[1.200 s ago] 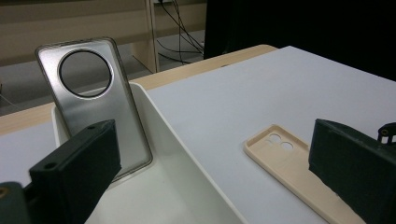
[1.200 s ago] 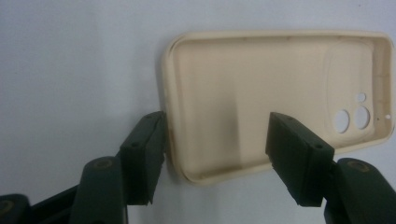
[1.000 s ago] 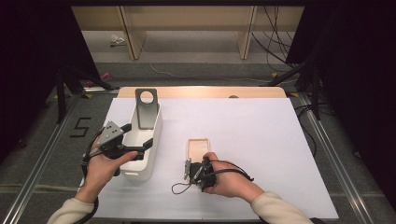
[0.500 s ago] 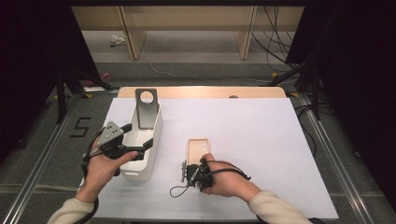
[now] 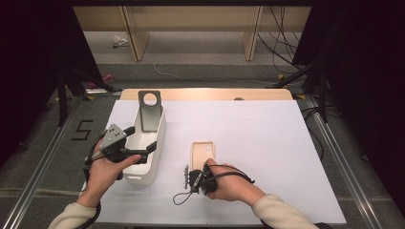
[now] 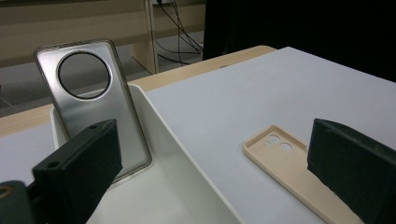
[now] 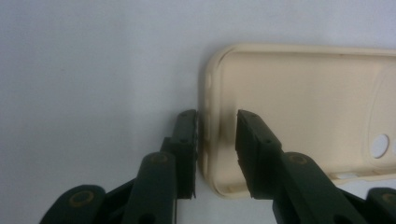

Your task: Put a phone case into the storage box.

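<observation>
A beige phone case (image 5: 203, 151) lies open side up on the white table. My right gripper (image 5: 189, 176) is at the case's near end. In the right gripper view the right gripper (image 7: 217, 122) is narrowly open and straddles the rim of the beige case (image 7: 303, 98), with one jaw outside against the wall and the other inside with a small gap. A silver phone case (image 5: 149, 109) with a round hole leans upright at the far end of a white bin (image 5: 156, 151). My left gripper (image 5: 142, 138) hangs wide open and empty over the bin.
In the left gripper view the left gripper (image 6: 219, 149) frames the silver case (image 6: 91, 98), the bin's wall (image 6: 187, 154) and the beige case (image 6: 289, 158). A wooden strip (image 5: 205, 94) edges the table's far side. The white tabletop (image 5: 286, 143) stretches right of the case.
My right hand has slid a little to the left and brought its jaws around the near rim of the beige case. The left gripper has stayed put.
</observation>
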Tool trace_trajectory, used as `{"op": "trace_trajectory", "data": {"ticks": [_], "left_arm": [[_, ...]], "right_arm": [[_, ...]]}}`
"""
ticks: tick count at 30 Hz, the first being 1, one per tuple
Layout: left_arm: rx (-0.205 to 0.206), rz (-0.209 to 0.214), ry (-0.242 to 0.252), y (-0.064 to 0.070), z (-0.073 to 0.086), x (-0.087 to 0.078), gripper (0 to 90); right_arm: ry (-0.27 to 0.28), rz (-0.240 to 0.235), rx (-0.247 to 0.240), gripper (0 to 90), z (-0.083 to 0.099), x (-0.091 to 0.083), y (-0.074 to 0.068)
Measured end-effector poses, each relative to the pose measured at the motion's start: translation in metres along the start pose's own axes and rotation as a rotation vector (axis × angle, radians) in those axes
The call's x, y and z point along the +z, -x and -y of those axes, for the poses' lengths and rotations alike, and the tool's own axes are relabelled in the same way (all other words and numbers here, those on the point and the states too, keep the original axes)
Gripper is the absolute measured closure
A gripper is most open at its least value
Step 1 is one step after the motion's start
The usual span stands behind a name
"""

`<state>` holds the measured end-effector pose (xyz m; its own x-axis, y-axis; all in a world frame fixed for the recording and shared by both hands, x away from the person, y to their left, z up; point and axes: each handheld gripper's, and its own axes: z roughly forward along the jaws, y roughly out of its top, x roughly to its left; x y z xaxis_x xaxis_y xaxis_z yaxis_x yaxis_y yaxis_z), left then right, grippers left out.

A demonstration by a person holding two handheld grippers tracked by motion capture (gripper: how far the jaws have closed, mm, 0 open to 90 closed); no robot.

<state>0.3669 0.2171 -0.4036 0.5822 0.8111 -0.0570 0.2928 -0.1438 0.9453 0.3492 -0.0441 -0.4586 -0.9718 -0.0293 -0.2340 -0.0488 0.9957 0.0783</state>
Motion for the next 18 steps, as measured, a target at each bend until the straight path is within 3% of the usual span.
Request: {"op": "trace_trajectory", "data": {"ticks": [18], "left_arm": [[0.004, 0.006, -0.001, 0.0005, 0.0007, 0.0006, 3.3]], "right_arm": [[-0.008, -0.022, -0.011, 80.7, -0.0025, 0.0005, -0.0008]]}}
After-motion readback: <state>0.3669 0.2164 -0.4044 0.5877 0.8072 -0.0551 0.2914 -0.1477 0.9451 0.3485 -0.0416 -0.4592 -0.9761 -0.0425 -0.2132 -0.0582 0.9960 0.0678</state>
